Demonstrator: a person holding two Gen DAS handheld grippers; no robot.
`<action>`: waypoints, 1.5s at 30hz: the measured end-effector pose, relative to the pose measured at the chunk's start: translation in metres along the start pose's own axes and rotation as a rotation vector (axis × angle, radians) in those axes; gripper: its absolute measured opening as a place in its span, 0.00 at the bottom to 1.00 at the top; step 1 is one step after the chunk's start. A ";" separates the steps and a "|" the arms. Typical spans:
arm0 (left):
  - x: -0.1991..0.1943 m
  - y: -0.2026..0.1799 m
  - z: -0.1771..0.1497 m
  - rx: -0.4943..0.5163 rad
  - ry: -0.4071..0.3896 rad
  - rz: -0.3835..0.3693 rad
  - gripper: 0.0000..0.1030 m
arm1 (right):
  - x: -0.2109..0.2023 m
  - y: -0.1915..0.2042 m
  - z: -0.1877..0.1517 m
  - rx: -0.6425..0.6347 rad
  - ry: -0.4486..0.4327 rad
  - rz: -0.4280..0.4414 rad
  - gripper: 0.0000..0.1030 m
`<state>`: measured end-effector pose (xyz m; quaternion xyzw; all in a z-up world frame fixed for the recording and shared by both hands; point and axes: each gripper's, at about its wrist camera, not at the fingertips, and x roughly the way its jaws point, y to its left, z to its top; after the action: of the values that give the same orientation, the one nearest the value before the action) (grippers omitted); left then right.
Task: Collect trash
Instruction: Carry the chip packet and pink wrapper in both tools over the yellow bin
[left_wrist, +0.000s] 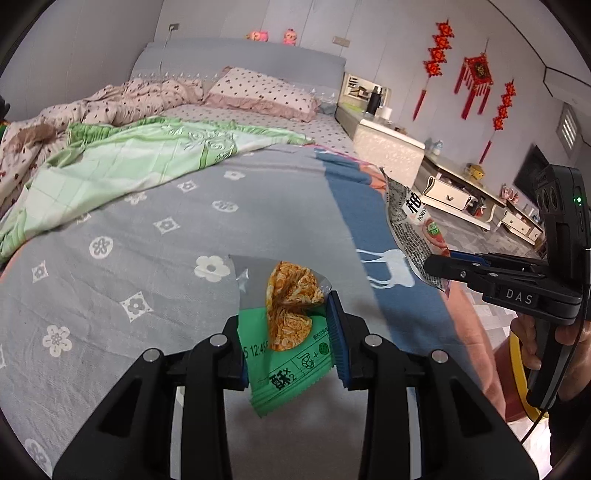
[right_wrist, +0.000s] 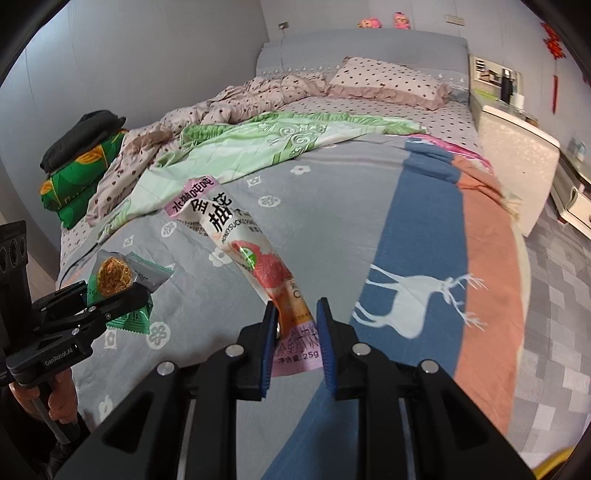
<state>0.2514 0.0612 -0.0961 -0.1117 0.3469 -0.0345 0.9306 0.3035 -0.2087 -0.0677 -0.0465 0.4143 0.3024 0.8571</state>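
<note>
Bed (left_wrist: 147, 240), green wrapper (left_wrist: 291, 354) pinched in left jaws, pink sachet (right_wrist: 280, 291) in right jaws

Home bedroom: unmade bed (left_wrist: 207, 206), pillow (left_wrist: 258, 92), bedside cabinet (left_wrist: 388, 147)

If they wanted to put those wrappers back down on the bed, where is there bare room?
The flat grey flowered blanket is bare between the green quilt and the blue deer stripe, which is bare too. It is crowded toward the headboard: rumpled dotted duvet, pillow, and folded bedding at the far edge.
</note>
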 end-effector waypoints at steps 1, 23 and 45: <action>-0.007 -0.006 0.000 0.009 -0.006 -0.008 0.31 | -0.008 0.000 -0.003 0.006 -0.009 -0.004 0.20; -0.143 -0.184 -0.020 0.229 -0.110 -0.202 0.31 | -0.187 -0.061 -0.103 0.263 -0.191 -0.187 0.20; -0.151 -0.316 -0.032 0.391 -0.103 -0.353 0.31 | -0.294 -0.138 -0.176 0.445 -0.327 -0.344 0.20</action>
<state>0.1203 -0.2310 0.0495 0.0099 0.2611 -0.2571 0.9304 0.1214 -0.5198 0.0112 0.1221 0.3132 0.0587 0.9400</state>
